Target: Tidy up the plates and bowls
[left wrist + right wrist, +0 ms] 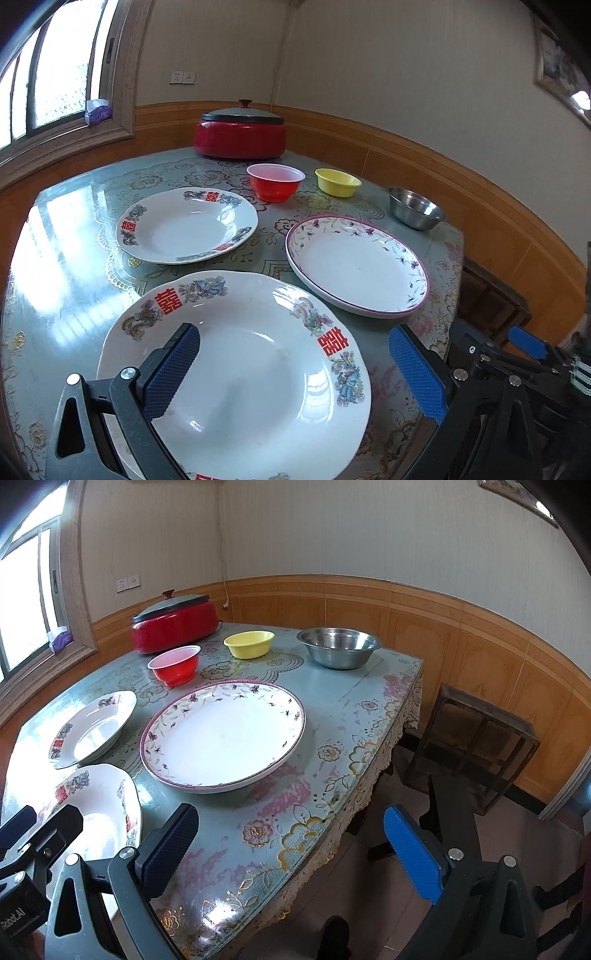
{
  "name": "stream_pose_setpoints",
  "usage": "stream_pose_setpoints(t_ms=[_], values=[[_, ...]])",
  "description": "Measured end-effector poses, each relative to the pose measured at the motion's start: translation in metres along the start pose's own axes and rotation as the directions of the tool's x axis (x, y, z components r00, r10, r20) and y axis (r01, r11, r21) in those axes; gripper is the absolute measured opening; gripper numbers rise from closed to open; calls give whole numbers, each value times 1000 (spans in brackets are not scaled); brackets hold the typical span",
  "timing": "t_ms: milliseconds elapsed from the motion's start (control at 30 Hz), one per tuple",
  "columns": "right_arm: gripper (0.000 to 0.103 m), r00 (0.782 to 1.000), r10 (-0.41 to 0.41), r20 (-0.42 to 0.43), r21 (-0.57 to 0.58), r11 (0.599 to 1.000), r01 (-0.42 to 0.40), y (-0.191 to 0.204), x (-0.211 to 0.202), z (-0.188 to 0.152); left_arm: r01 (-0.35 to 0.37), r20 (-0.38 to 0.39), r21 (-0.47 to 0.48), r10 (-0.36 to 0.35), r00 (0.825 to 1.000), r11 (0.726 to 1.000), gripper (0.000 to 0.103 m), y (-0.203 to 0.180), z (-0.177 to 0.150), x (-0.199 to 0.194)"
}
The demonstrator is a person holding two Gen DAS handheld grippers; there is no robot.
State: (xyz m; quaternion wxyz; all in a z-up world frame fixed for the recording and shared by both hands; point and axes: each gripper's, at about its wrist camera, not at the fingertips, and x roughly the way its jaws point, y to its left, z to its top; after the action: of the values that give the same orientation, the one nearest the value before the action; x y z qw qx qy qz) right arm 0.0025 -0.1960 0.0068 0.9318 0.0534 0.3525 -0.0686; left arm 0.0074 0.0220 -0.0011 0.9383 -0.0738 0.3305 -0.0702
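Two handheld grippers hover over a glass-topped table (343, 709) covered by a flowered cloth. The left gripper (295, 373) has its blue-padded fingers spread wide, holding nothing, above the nearest dish, a large white plate with red characters (240, 373) that sits at the table's near edge. The right gripper (291, 853) is also wide open and empty, poised over the table's front right corner, partly past the edge and above the floor.

Likely risks: the glazed plates look slick and sit on shiny glass, so a pinch on a rim could slip, or push the near plate off the edge. Stacking china on china carelessly could chip it.

Just beyond the near plate, to the right, lies a wide plate with a purple floral rim (221, 734). To the left, a little farther, is a smaller plate with red characters (186, 225). All three plates are empty and apart from one another.

Farther back stand three bowls in a loose row, not touching: a red plastic bowl (175, 668), a yellow bowl (249, 644) and a steel bowl (338, 646) near the far right edge. All three look empty.

At the very back is a red pot with a dark lid (173, 624); its contents are hidden. A wooden stool (469, 746) stands on the floor to the right.
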Motion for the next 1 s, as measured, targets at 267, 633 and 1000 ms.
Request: stream_pose_setpoints(t_ms=[267,633,1000], values=[[103,999,30,-43,28,999,-29,-18,15,4,19,-18,23,-19,1000,1000,103,-7,-2,4],[103,982,172,-81,-10,985,-173,-35,63,41,-111,-37,-56,109,993,992,103,-3,4,20],[103,883,440,-164,-277,838,-470,-7,94,82,-281,-40,-262,281,959,923,103,-7,17,26]])
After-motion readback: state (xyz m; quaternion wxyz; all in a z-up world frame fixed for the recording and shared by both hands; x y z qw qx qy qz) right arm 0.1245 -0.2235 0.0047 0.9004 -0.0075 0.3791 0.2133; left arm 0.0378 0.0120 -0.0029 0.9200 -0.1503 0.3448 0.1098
